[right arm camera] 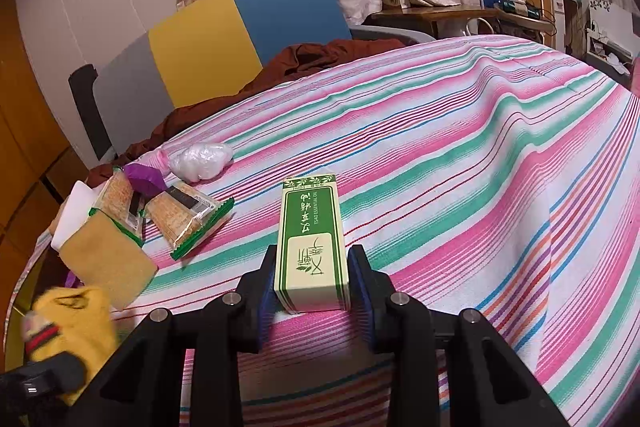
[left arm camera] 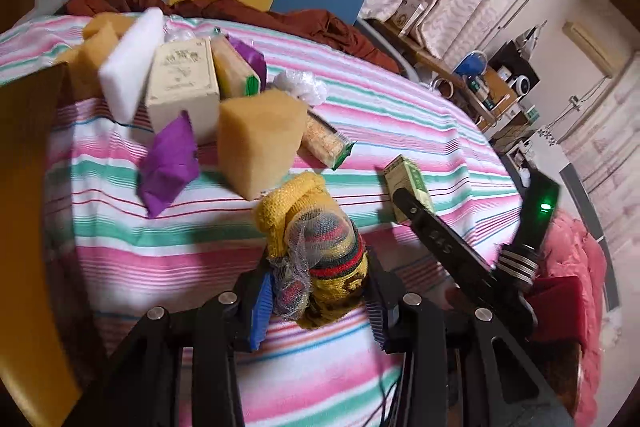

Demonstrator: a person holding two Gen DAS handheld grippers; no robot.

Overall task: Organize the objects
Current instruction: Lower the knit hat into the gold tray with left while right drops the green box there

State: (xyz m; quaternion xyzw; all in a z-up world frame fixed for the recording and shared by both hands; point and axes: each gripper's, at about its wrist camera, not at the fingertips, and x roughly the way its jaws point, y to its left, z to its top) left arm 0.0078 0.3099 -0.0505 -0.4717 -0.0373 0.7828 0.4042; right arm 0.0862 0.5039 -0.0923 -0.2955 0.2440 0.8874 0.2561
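My left gripper (left arm camera: 316,291) is shut on a yellow sock bundle (left arm camera: 316,235) with red and green stripes and a bit of white netting, held over the striped cloth (left arm camera: 168,267). The bundle also shows at the lower left of the right wrist view (right arm camera: 72,323). My right gripper (right arm camera: 312,287) is shut on a green and cream essential-oil box (right arm camera: 310,243), which lies flat on the cloth (right arm camera: 460,187). The box also shows in the left wrist view (left arm camera: 408,187), with the right gripper's finger (left arm camera: 444,243) against it.
A pile lies at the far left: yellow sponges (left arm camera: 256,139), a white foam block (left arm camera: 130,63), a cream box (left arm camera: 182,83), purple packets (left arm camera: 170,163), cracker packs (right arm camera: 188,219) and a white plastic wad (right arm camera: 202,159). A chair (right arm camera: 224,39) with brown cloth stands behind.
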